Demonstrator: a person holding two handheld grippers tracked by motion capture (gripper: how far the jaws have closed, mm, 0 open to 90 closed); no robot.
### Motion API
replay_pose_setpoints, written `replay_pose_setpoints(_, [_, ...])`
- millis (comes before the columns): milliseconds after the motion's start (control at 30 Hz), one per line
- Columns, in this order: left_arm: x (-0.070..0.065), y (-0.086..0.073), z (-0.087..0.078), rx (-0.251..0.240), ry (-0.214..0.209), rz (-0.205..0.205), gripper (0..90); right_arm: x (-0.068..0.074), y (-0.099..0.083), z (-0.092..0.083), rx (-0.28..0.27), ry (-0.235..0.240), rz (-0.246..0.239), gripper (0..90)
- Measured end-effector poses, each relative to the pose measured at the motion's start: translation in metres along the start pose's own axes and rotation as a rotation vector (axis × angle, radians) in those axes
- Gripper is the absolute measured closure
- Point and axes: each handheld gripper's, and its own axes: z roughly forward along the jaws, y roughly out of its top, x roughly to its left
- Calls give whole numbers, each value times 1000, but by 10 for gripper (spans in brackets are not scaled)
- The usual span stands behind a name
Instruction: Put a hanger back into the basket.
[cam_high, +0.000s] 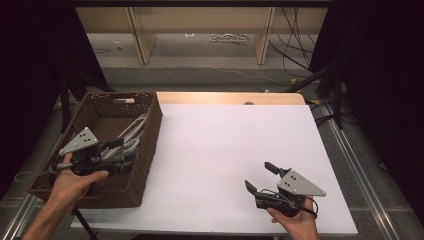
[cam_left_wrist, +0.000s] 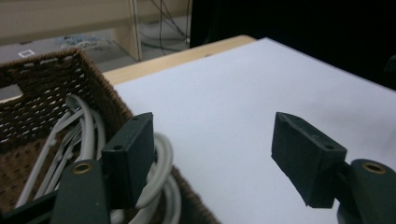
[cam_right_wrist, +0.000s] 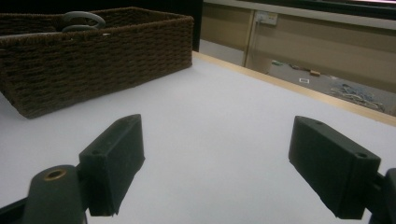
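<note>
A brown woven basket (cam_high: 151, 131) stands on the left part of the white table (cam_high: 235, 145). Coiled grey-white cable (cam_high: 135, 131) lies inside it, against its right wall. My left gripper (cam_high: 129, 151) hovers over the basket's near right corner, jaws open with nothing between them. In the left gripper view the open gripper (cam_left_wrist: 215, 140) straddles the basket's rim (cam_left_wrist: 107, 91), with the cable (cam_left_wrist: 86, 128) below its left jaw. My right gripper (cam_high: 260, 176) is held low over the table's front right, open and empty. The right gripper view has the gripper (cam_right_wrist: 219, 158) facing the basket (cam_right_wrist: 102, 56) across bare table.
A strip of wooden tabletop (cam_high: 230, 97) runs along the far edge of the white sheet. Beyond it a wooden shelf frame (cam_high: 200, 30) stands on the floor, with loose cables (cam_high: 295, 47) nearby. Dark curtains close in both sides.
</note>
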Motion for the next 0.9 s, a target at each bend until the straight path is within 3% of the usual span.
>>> replay_pose_setpoints(33, [-4, 0, 2, -13, -9, -19, 301, 0, 0, -1, 13, 6, 5, 190])
replay_pose_setpoints(100, [-9, 1, 4, -39, -13, -18, 295, 1, -1, -1, 13, 5, 5, 190])
replay_pose_setpoints(133, [-16, 0, 5, -42, -24, -97, 292, 1, -1, -1, 12, 4, 2, 190])
replay_pose_setpoints(167, [-20, 1, 6, -56, -28, -99, 292, -1, -1, -1, -1, -3, -15, 189])
replay_pose_setpoints(467, [-52, 1, 21, -96, -84, -61, 260, 2, -2, -3, 10, 6, 14, 182])
replay_pose_setpoints(567, [-62, -2, 26, -102, -84, -39, 248, 1, -3, -4, 4, -2, 4, 180])
replay_pose_setpoints(633, [-66, -5, 29, -114, -89, -46, 220, 2, -3, -5, 18, 7, 18, 176])
replay_pose_setpoints(867, [-81, -19, 42, -94, -105, -30, 172, 4, -4, -7, 15, 7, 24, 174])
replay_pose_setpoints(900, [-83, -21, 43, -98, -111, -26, 167, 2, -5, -7, 0, -2, 6, 173])
